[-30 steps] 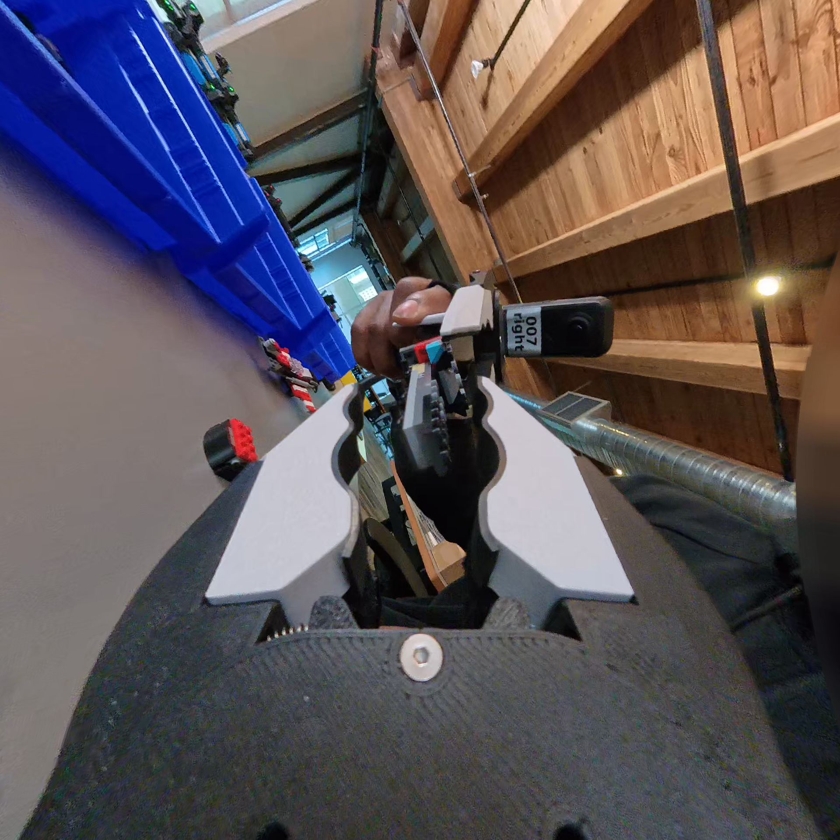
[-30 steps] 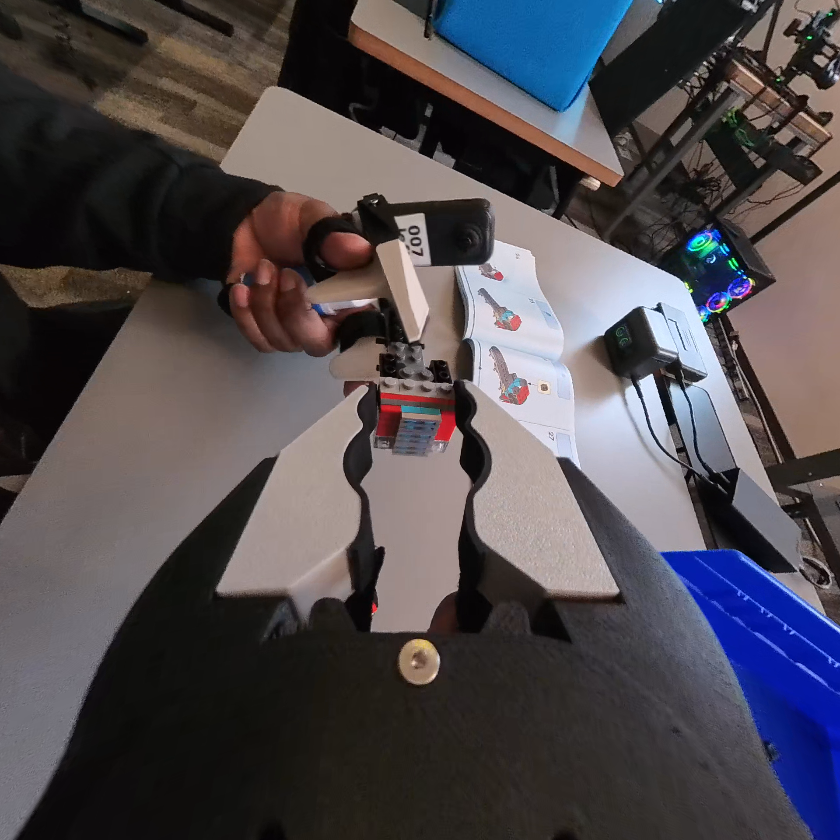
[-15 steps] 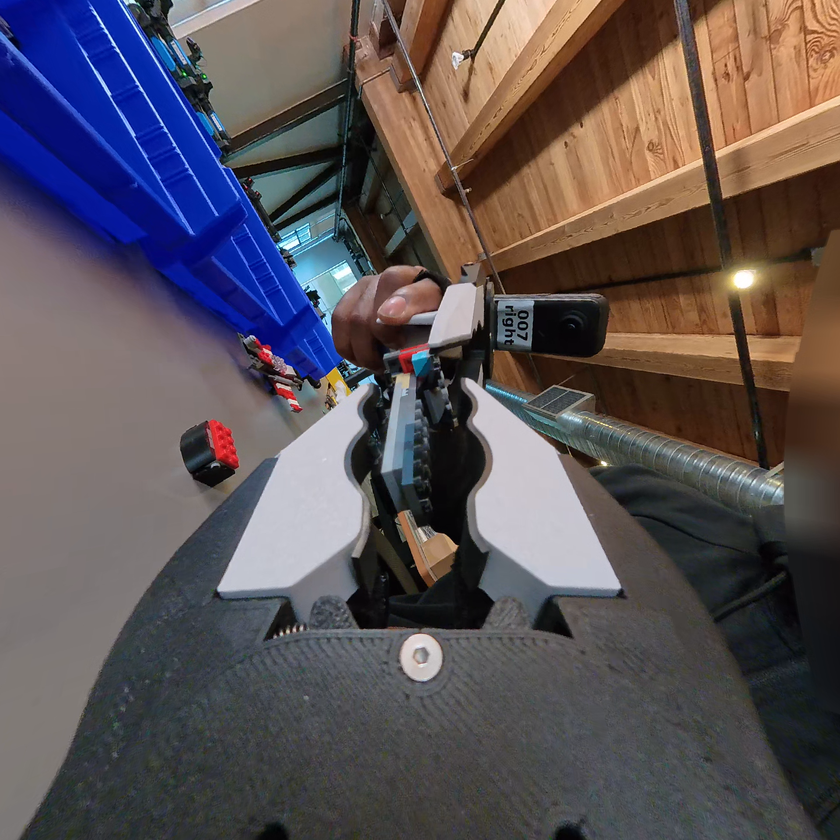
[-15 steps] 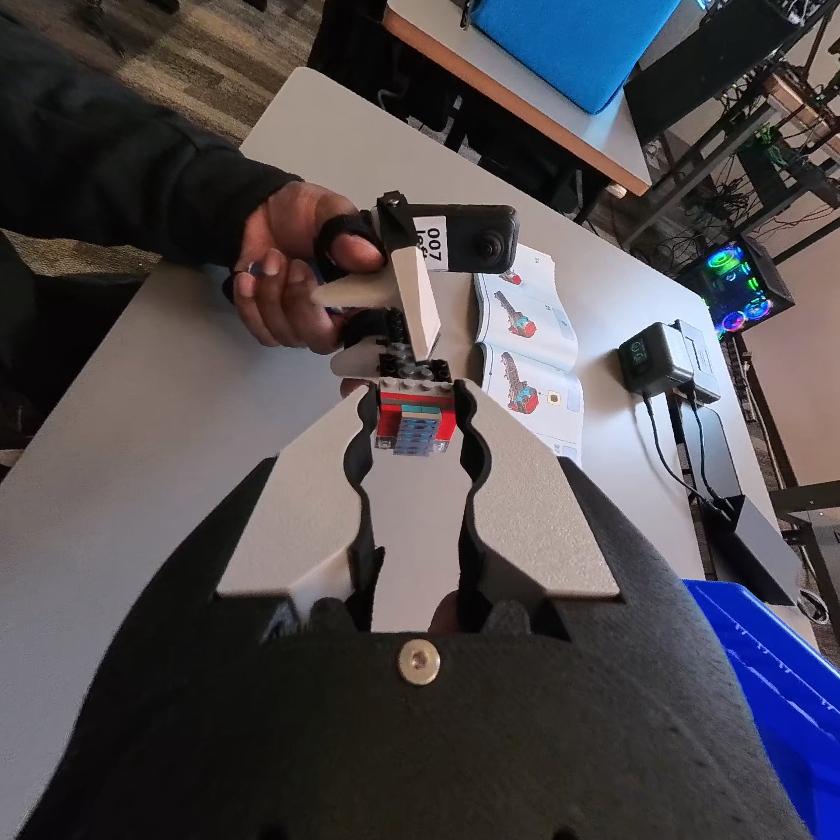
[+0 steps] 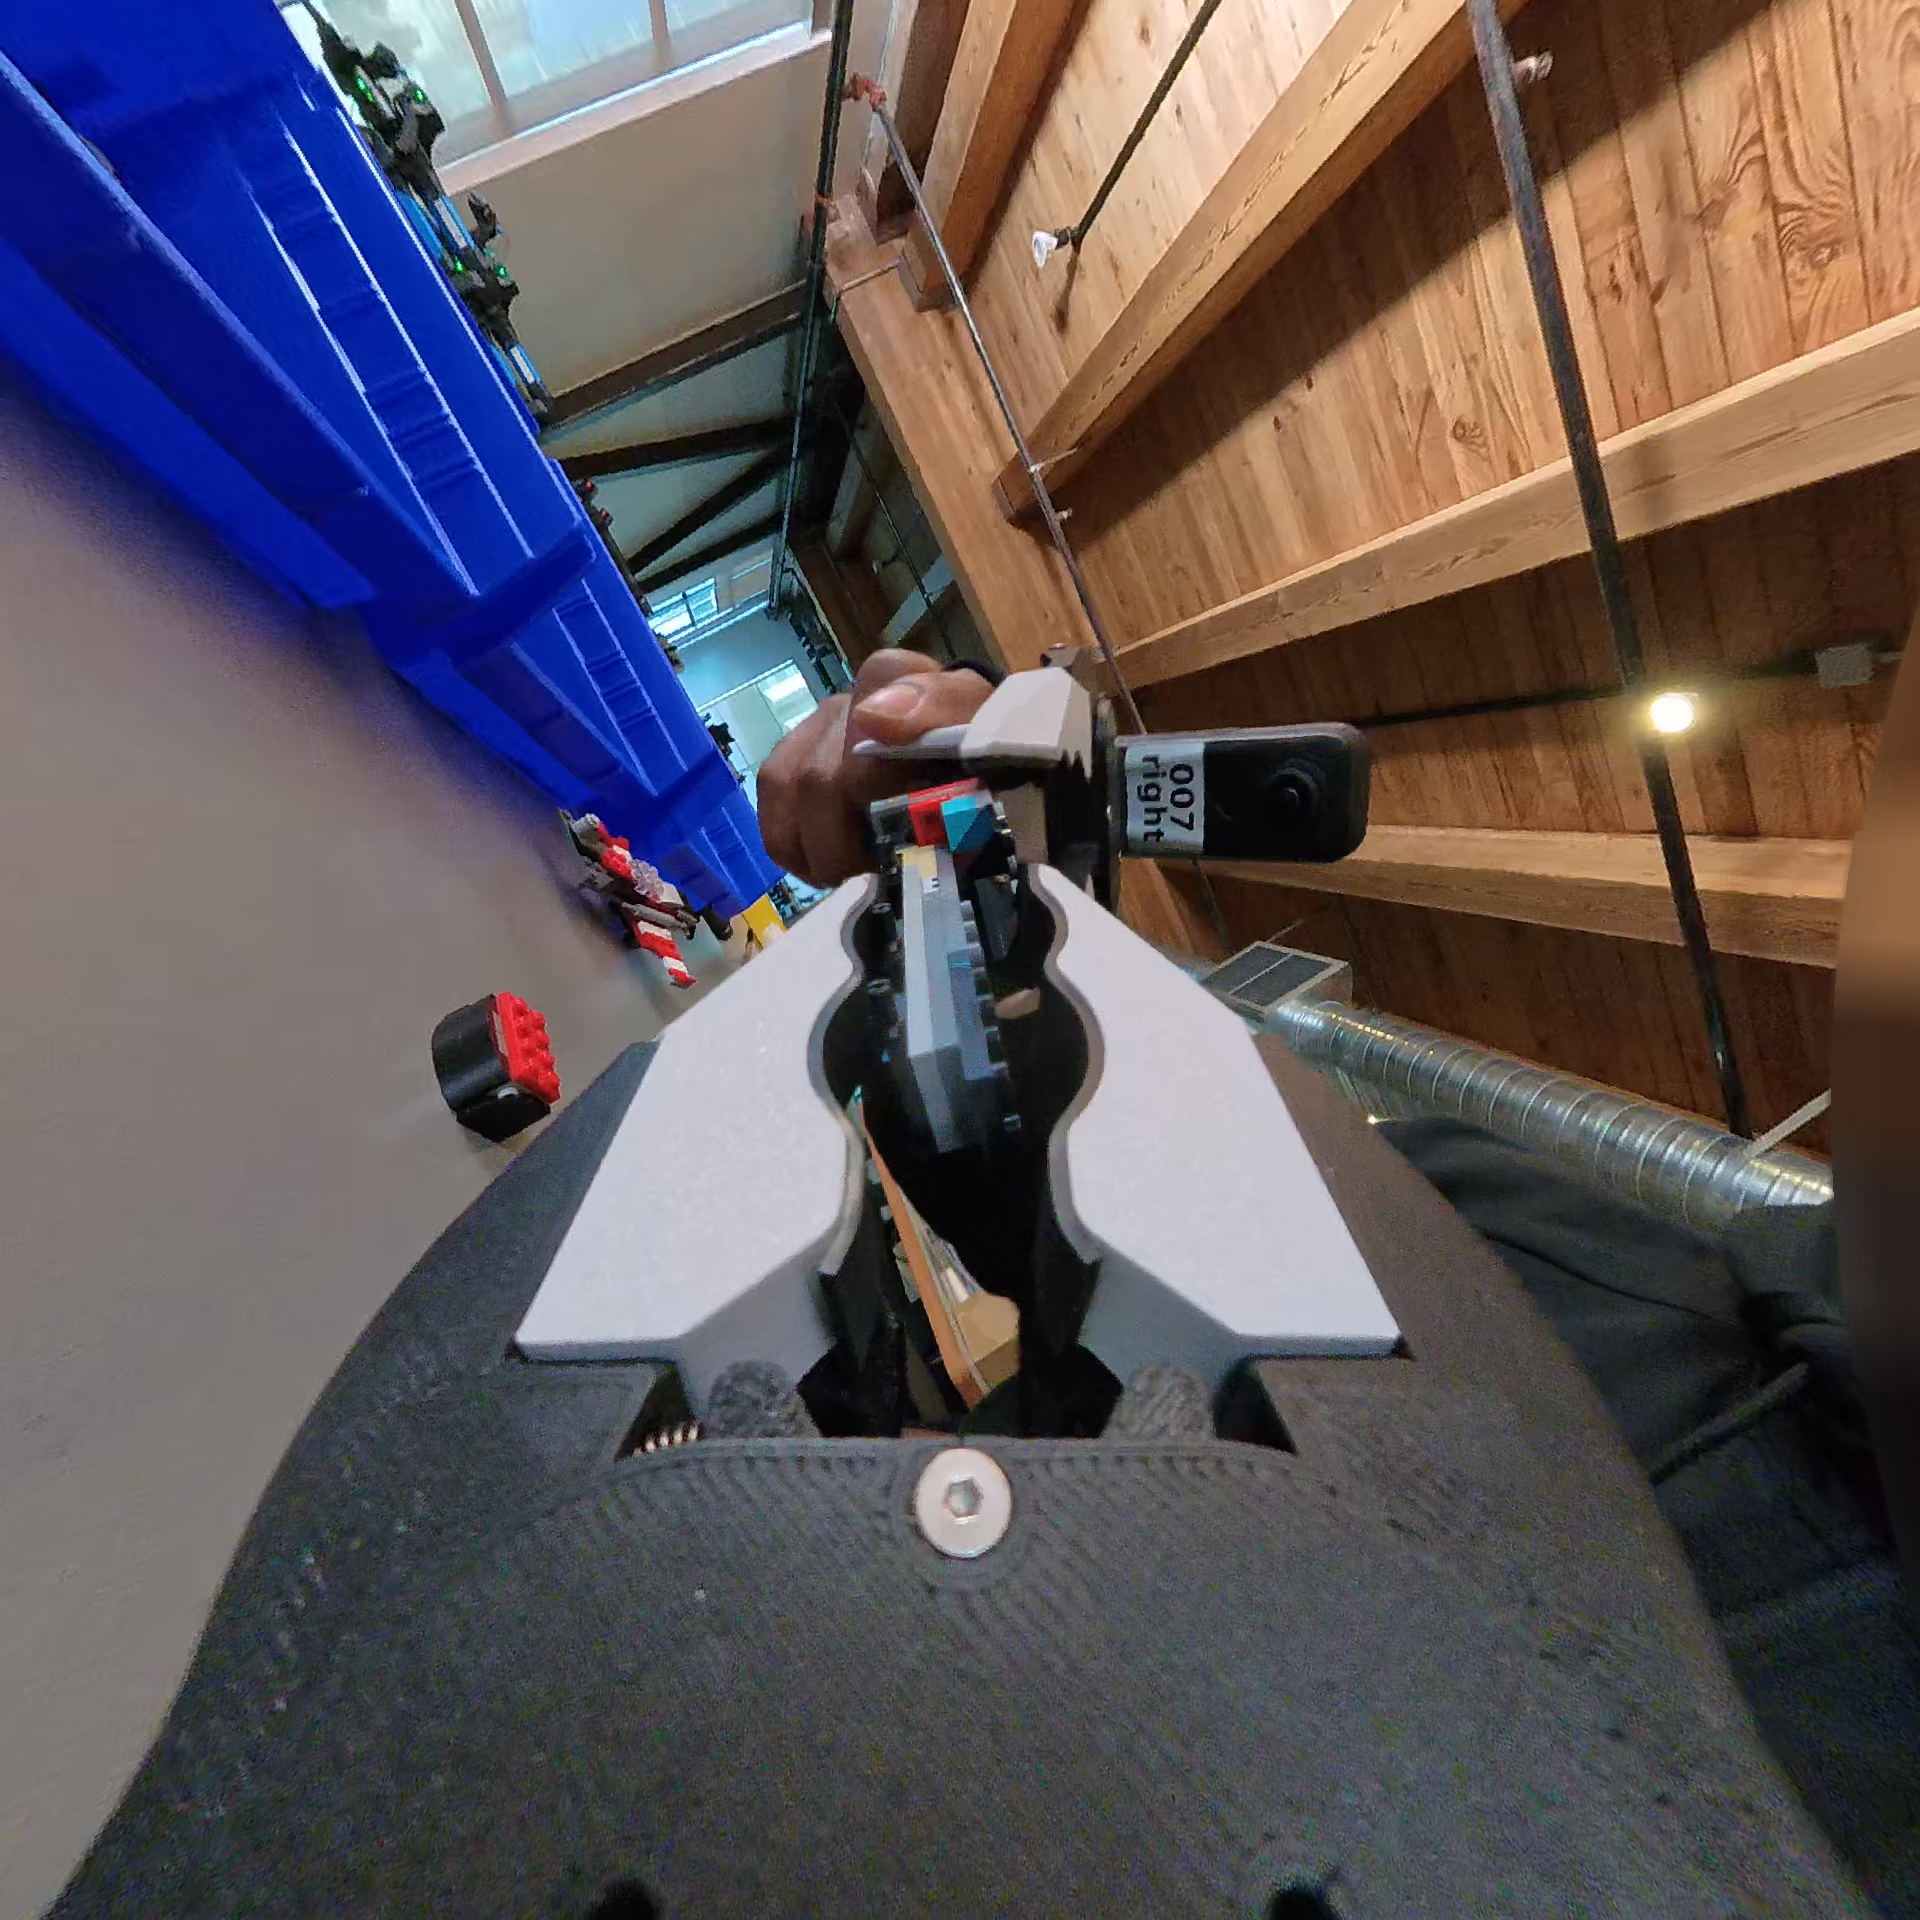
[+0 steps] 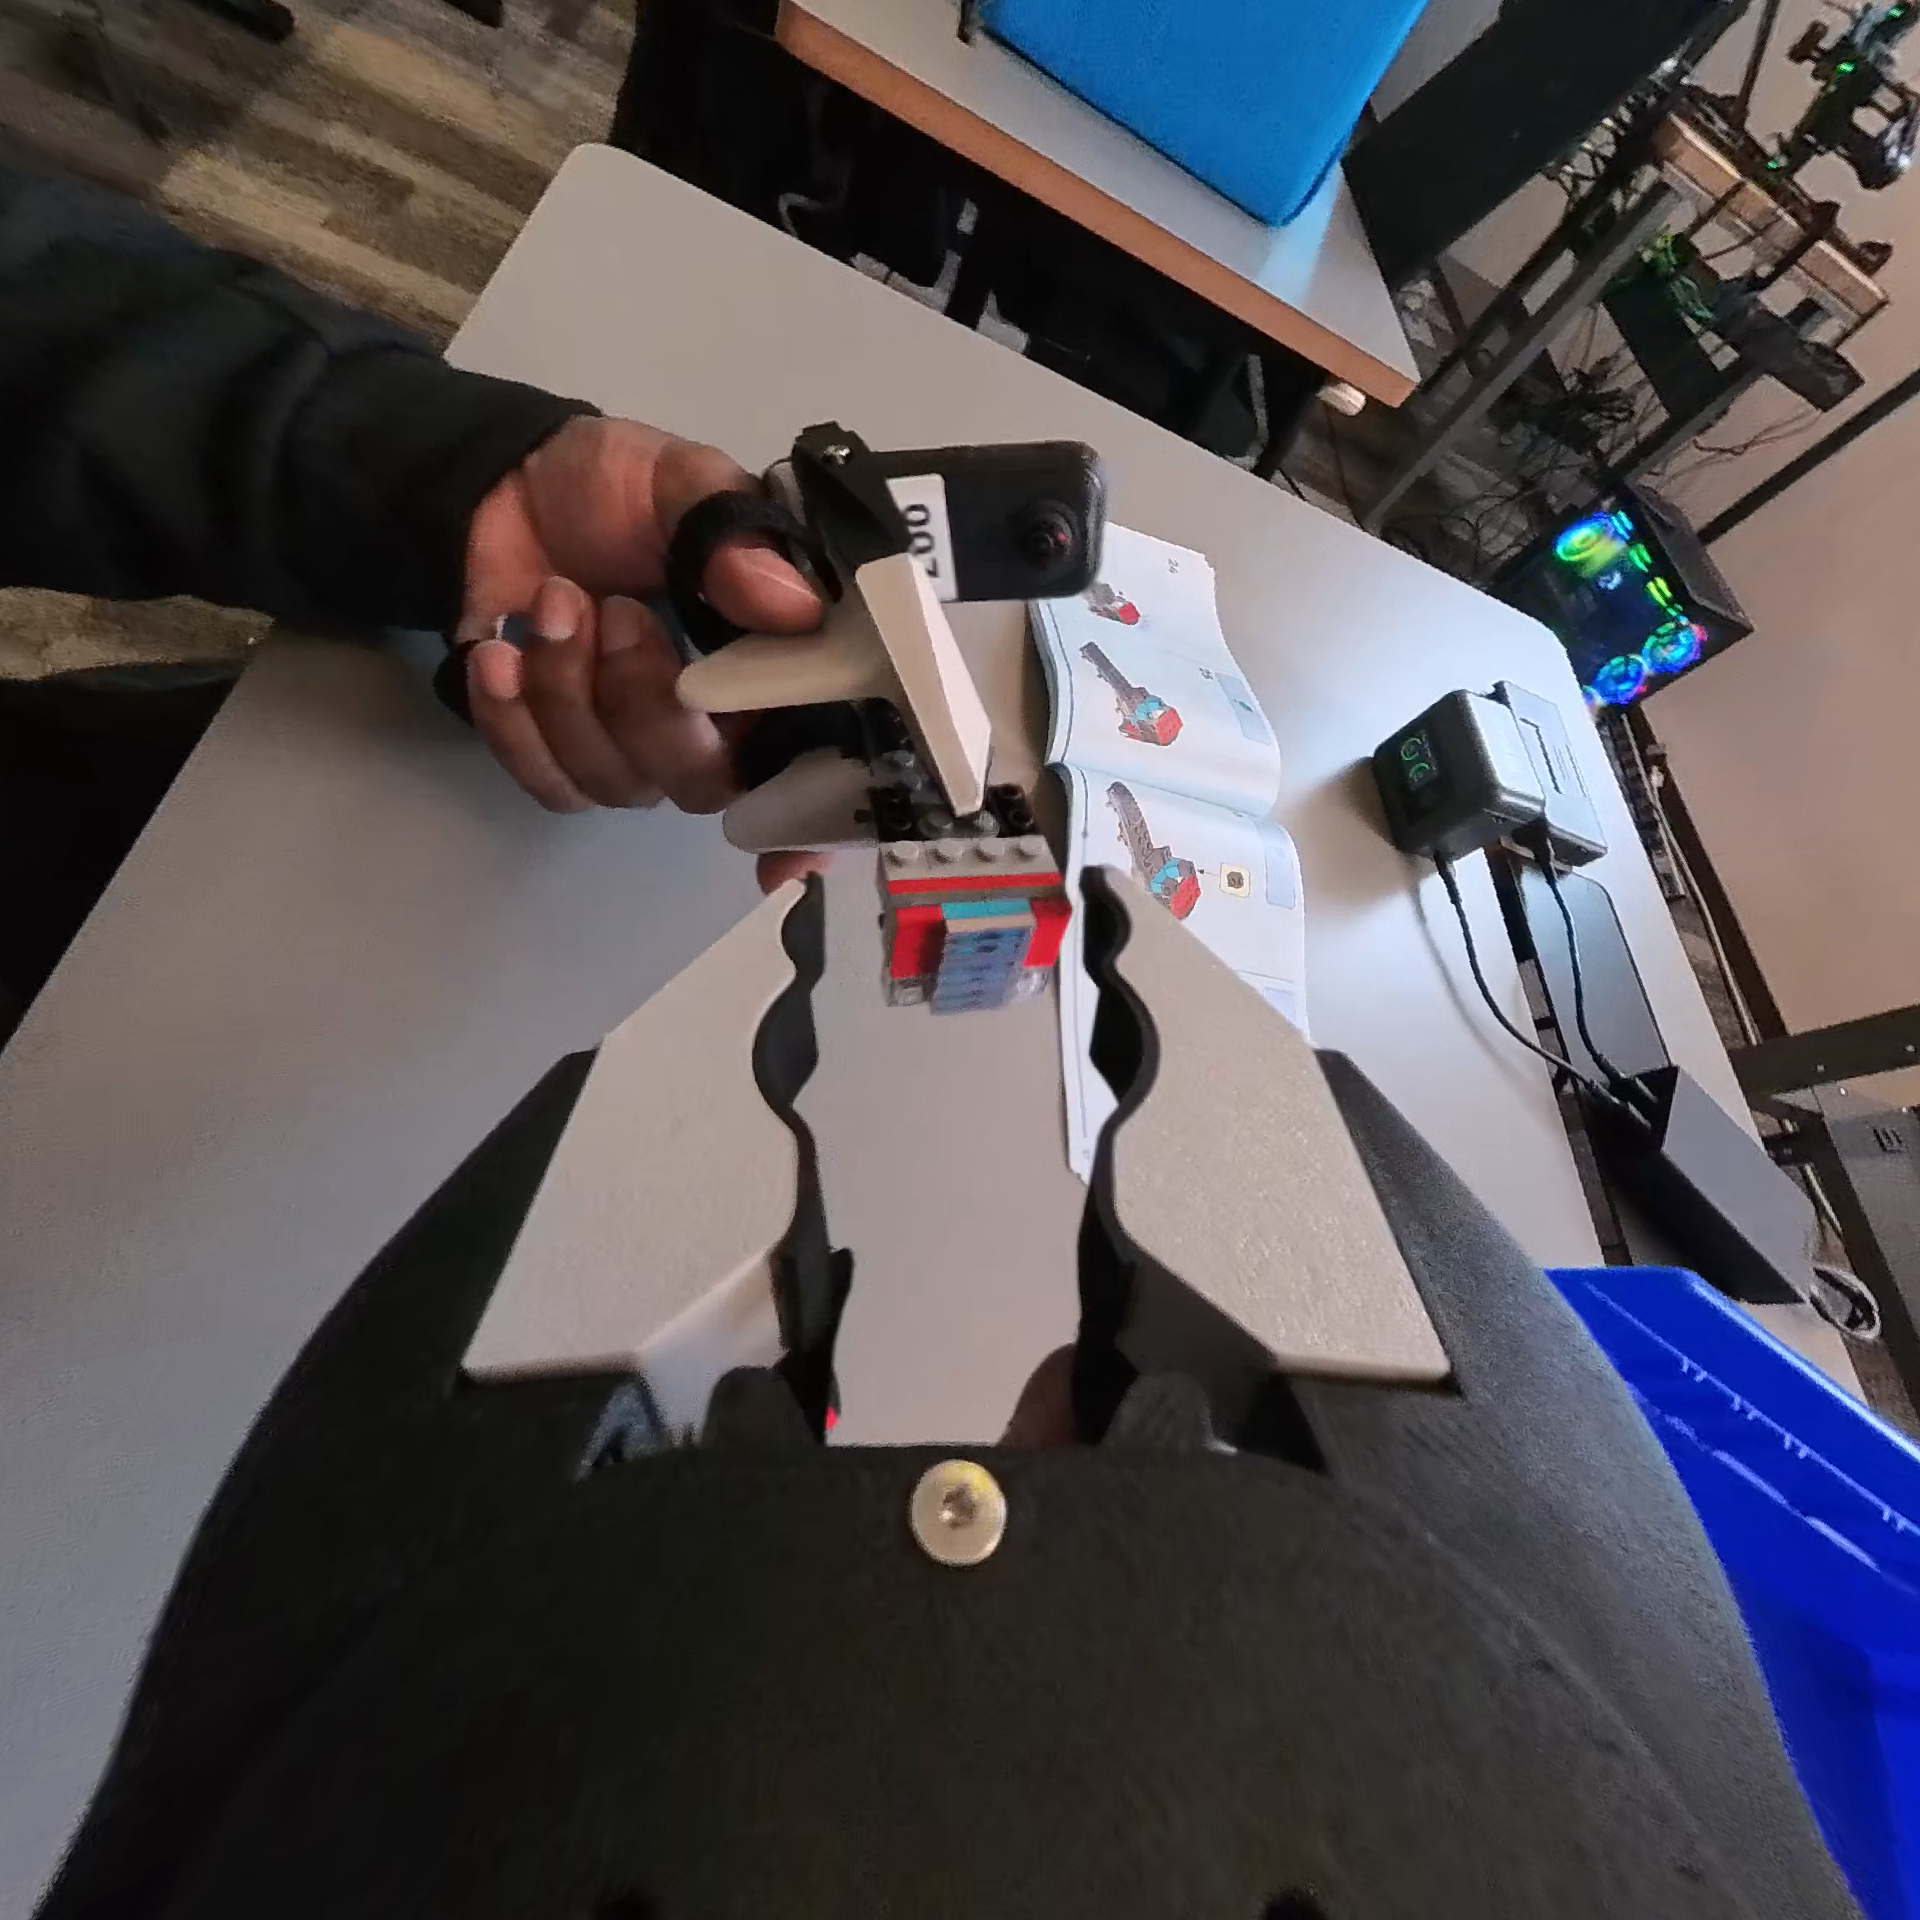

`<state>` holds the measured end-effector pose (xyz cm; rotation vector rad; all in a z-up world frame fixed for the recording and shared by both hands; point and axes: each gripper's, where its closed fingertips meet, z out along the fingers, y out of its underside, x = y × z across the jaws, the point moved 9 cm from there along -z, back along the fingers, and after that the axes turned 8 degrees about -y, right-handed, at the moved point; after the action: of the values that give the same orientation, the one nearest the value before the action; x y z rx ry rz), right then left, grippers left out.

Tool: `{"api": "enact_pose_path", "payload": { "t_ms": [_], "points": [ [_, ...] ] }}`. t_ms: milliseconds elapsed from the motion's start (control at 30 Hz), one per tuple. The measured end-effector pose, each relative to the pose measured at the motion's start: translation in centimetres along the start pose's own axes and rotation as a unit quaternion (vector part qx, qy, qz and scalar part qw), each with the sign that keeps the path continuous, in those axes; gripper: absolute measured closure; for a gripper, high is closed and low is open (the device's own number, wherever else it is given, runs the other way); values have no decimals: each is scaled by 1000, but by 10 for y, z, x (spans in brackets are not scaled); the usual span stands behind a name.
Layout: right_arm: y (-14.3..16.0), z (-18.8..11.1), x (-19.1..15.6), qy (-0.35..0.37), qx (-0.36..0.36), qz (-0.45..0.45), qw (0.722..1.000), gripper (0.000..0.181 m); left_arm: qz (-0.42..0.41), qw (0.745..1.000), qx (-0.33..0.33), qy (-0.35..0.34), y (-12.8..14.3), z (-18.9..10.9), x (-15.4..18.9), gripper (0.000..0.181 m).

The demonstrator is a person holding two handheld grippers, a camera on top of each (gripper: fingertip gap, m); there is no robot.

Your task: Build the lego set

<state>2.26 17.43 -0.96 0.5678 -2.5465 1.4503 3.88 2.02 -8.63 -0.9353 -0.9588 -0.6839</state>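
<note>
Right wrist view showed the model (image 6: 971,914) half built, pinched by the left gripper (image 6: 914,805); right gripper (image 6: 945,904) released, spare brick (image 5: 497,1062) unused.

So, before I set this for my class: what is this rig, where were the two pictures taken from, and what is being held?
No robot here: a person holds a two-fingered tool in each hand, with a camera on each looking along its fingers. One picture comes from the left gripper, the other from the right gripper; each also shows the other tool farther off. The left jaws are shut on the grey end of a small Lego model over the table. The right jaws stand open around its red and blue end, with a gap on one side. On the table lie an open booklet, blue bins and a loose red and black piece.
</note>
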Motion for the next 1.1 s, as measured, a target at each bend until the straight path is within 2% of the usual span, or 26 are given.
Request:
{"api": "enact_pose_path", "payload": {
  "t_ms": [133,300,433,533,800,1100],
  "points": [
    [2,-12,-2,40,32,31,998,119,2,1000,18,-14,-4,-7,-1,158],
    [13,-31,-13,70,51,80,993,118,0,999,39,-30,-14,-20,-6,157],
    [41,-42,-27,76,21,130,988,119,-1,997,54,-48,-21,-31,-10,157],
    [66,-44,-38,73,-28,166,983,119,3,996,64,-55,-26,-38,-12,157],
    [103,-36,-59,109,-118,219,962,118,6,995,77,-62,-32,-48,-14,157],
    [106,-1,-59,139,-180,199,953,120,3,994,71,-79,-29,-44,-19,157]
  ]
}}
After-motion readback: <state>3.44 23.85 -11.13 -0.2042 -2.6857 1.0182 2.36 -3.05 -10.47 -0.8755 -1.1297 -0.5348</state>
